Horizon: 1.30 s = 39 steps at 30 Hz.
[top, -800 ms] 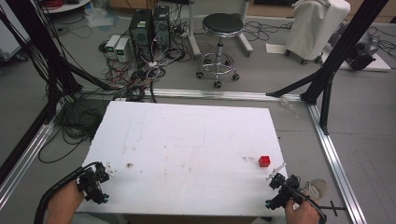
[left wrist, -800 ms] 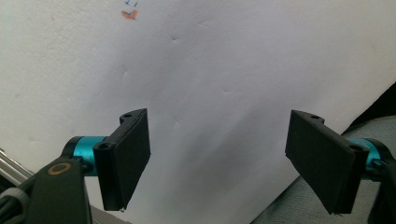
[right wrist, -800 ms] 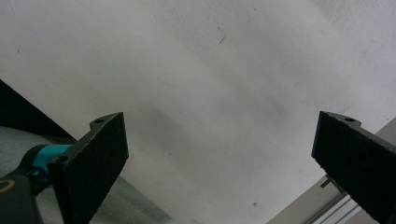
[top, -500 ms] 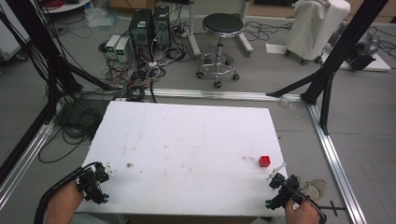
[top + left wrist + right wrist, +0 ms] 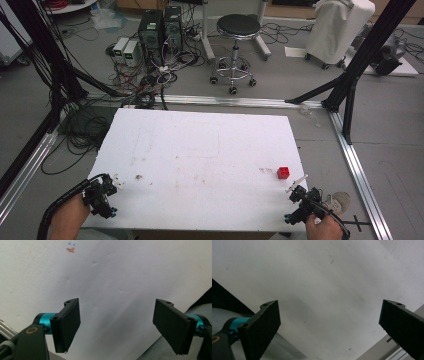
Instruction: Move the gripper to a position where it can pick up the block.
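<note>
A small red plastic cube [image 5: 283, 172] sits on the white rectangular table [image 5: 200, 150]. The right gripper [image 5: 301, 202] rests near the cube, jaws wide and empty. The left gripper [image 5: 102, 195] lies well apart from it, jaws likewise wide.

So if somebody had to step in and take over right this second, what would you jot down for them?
Left gripper: open, holding nothing, at the near left corner of the white table.
Right gripper: open, holding nothing, at the near right corner.
Red block: on the table near its right edge, a little beyond the right gripper, untouched.
Done: nothing picked up so far.
Left: probably the right gripper reaches forward for the block, since it is nearest. Where the block should go cannot be told from here.
</note>
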Tool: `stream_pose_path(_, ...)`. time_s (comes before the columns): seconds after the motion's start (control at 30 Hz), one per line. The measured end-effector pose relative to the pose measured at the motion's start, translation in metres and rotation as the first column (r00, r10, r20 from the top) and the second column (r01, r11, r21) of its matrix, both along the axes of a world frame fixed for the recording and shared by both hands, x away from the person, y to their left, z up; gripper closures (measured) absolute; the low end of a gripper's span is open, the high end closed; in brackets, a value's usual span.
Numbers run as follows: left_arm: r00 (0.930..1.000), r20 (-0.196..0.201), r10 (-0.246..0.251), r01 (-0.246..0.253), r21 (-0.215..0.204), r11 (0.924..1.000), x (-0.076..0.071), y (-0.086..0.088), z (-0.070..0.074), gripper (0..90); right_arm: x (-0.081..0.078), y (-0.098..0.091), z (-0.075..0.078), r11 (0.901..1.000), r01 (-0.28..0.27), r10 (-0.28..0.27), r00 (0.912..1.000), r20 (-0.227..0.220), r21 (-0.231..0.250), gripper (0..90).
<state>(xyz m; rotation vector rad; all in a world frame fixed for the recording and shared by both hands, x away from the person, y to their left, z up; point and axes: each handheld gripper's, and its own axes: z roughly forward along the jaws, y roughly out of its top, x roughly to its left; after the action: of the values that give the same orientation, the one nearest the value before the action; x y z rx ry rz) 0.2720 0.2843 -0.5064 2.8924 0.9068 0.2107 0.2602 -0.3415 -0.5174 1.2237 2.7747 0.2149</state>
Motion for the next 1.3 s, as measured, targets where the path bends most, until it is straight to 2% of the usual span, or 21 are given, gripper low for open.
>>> stream_pose_path(0.23,1.0,0.005,0.008,-0.008,-0.008,0.9999,-0.001,0.001,0.001,22.4,0.003,-0.002,0.005,0.9998,0.008,-0.009,0.9999,0.009,0.017,2.9)
stream_pose_path(0.3,0.9999,0.008,0.011,-0.011,-0.009,0.9999,-0.001,0.001,0.002,22.3,0.006,0.0,0.008,0.9996,-0.008,0.007,0.9999,0.009,0.027,2.9)
stream_pose_path(0.6,0.9997,0.018,0.018,-0.017,-0.016,0.9997,-0.002,0.004,0.002,22.3,0.024,0.001,0.01,0.9993,-0.019,0.019,0.9998,0.004,0.032,2.9)
stream_pose_path(0.83,0.9996,0.023,0.016,-0.015,-0.02,0.9997,-0.003,0.003,0.002,22.4,0.038,-0.009,0.017,0.9985,-0.033,0.032,0.9993,0.017,0.043,2.9)
stream_pose_path(1.13,0.9997,0.022,0.012,-0.011,-0.015,0.9998,-0.002,0.003,0.001,22.4,0.056,-0.02,0.024,0.9964,-0.07,0.069,0.9975,0.015,0.047,2.9)
stream_pose_path(1.3,0.9996,0.026,0.009,-0.008,-0.01,0.9999,-0.002,0.001,0.001,22.3,0.065,-0.026,0.029,0.9912,-0.127,0.126,0.9918,0.017,0.037,2.9)
